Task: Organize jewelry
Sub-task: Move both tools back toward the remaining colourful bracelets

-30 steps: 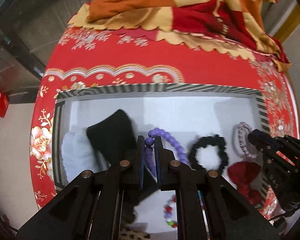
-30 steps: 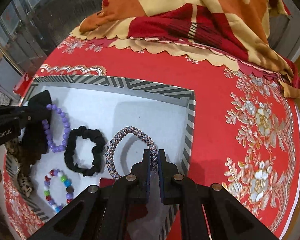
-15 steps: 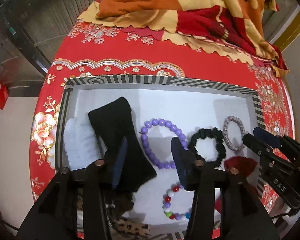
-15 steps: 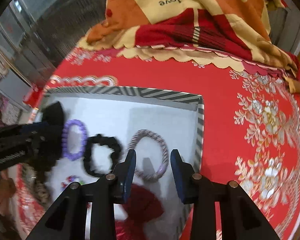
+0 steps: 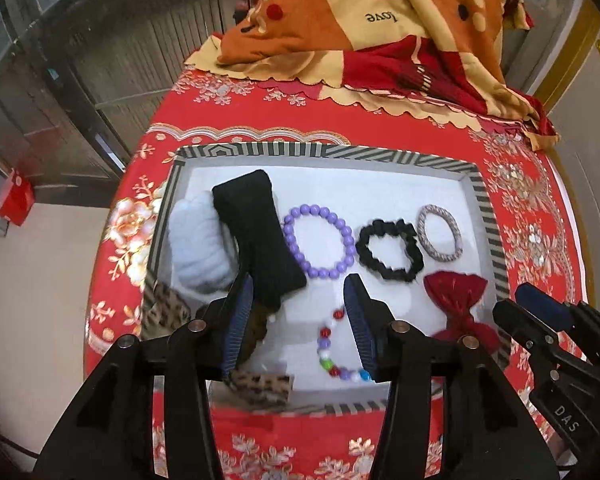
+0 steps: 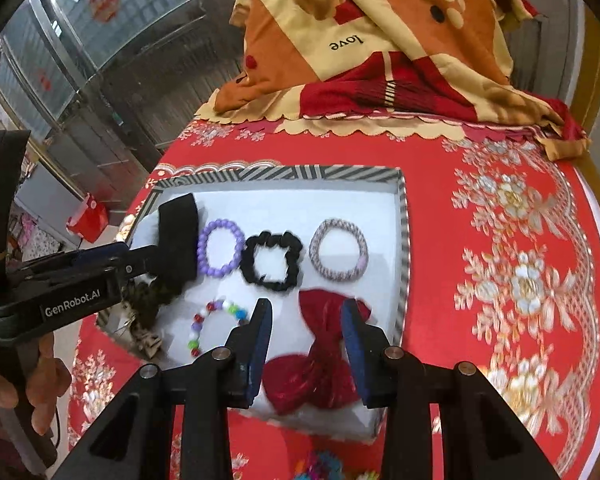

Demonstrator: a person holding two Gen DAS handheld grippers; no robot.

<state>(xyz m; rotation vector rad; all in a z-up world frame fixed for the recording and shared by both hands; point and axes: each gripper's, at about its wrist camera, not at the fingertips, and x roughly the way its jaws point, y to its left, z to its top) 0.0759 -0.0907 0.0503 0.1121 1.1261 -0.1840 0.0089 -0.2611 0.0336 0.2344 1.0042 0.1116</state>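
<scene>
Red tablecloth (image 5: 340, 136); purple bracelet (image 5: 319, 241) beyond empty left claw (image 5: 298, 320).

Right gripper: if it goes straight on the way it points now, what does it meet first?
Most likely the red bow, which lies in the tray directly between and below the open jaws of the right gripper. Depth is hard to judge in this fisheye view.

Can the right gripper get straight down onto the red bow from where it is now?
Probably yes. The right gripper hangs open above the red bow, nothing lies over the bow, and the left gripper is off to the side by the black pouch.
</scene>
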